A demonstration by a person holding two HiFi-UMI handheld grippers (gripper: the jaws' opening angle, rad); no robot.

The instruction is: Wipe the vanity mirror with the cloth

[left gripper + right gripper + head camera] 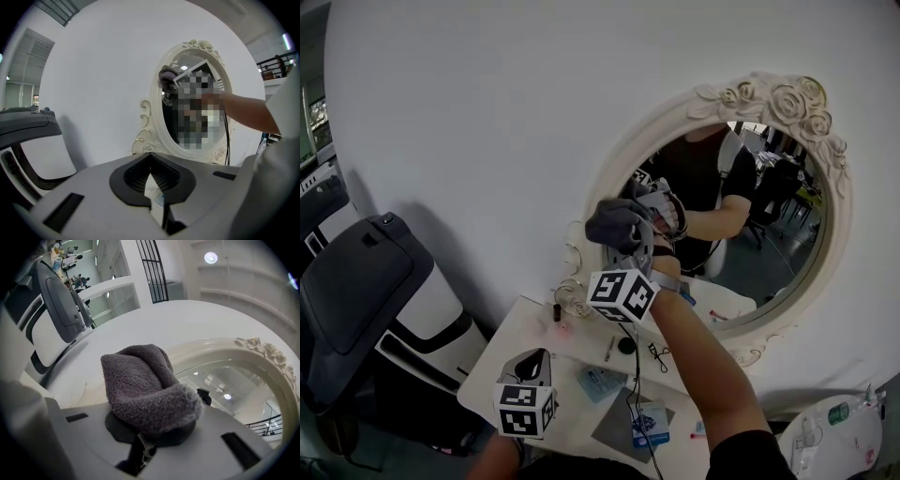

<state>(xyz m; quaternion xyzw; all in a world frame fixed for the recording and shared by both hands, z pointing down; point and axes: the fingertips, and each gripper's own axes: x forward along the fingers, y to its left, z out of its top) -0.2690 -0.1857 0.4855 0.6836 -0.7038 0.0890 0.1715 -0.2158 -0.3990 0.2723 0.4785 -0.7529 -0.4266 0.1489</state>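
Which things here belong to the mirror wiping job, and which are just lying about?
Job: cloth, vanity mirror, right gripper clamping the cloth.
Lying about: blue-labelled packet, black cable, grey card on the table; left gripper, shut and empty.

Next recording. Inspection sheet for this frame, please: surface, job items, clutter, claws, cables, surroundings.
Surface: small white table, below the mirror.
Job's things: oval mirror in a cream rose-carved frame, upright at the wall; grey fleecy cloth, at the left edge of the glass.
Clutter: blue-and-white packet and several small items on the table, too small to identify.
Grippers: right claw shut on the cloth; left claw shut, empty, low over the table.
Cables: thin black cable running down from the right claw over the table.
Surroundings: plain white wall; grey-and-white unit at left.
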